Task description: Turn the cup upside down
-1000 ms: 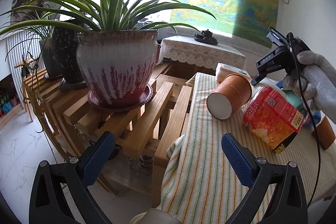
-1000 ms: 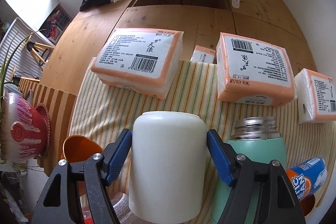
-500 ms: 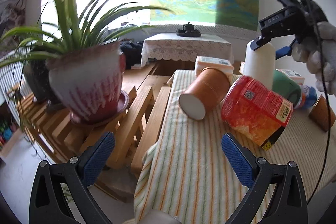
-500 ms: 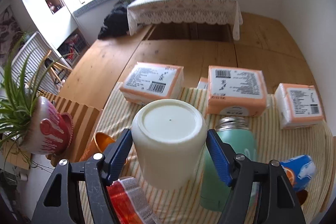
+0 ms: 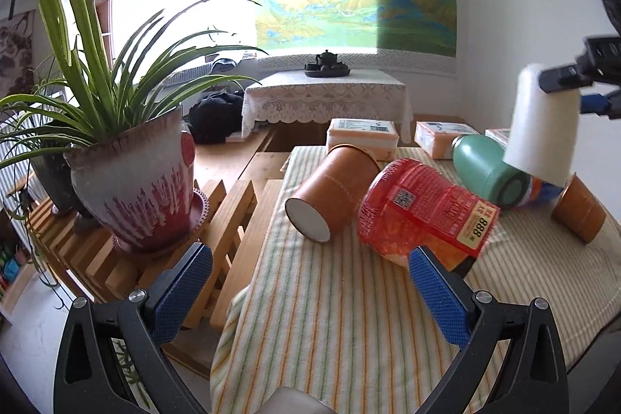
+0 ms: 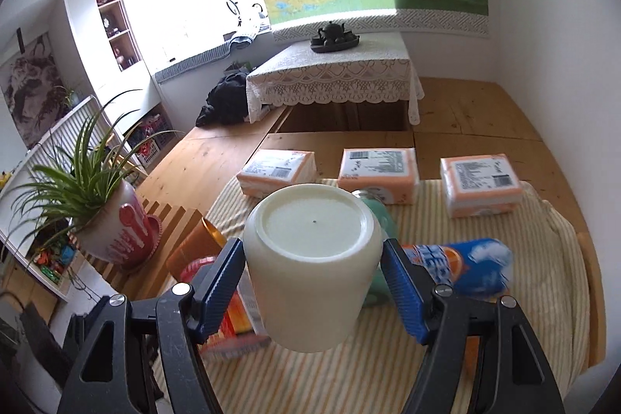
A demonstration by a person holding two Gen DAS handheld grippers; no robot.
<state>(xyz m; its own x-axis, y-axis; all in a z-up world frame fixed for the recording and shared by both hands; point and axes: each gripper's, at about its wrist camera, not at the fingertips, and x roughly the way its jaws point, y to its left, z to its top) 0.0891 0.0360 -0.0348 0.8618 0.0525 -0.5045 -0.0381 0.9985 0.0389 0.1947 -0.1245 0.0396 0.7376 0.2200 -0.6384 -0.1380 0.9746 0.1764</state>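
My right gripper is shut on a white cup and holds it in the air above the striped cloth, its flat base facing up and away from me. The cup also shows in the left wrist view, at the far right, tilted, with the right gripper clamped on it. My left gripper is open and empty, low over the near left part of the striped tablecloth.
On the cloth lie a brown paper cup, a red snack tub, a green flask, a blue-orange can and another brown cup. Orange tissue packs line the far edge. A potted plant stands left on wooden slats.
The right gripper has lifted the white cup higher and tipped it so its base faces more toward the camera. The left gripper has swung right and up toward the table.
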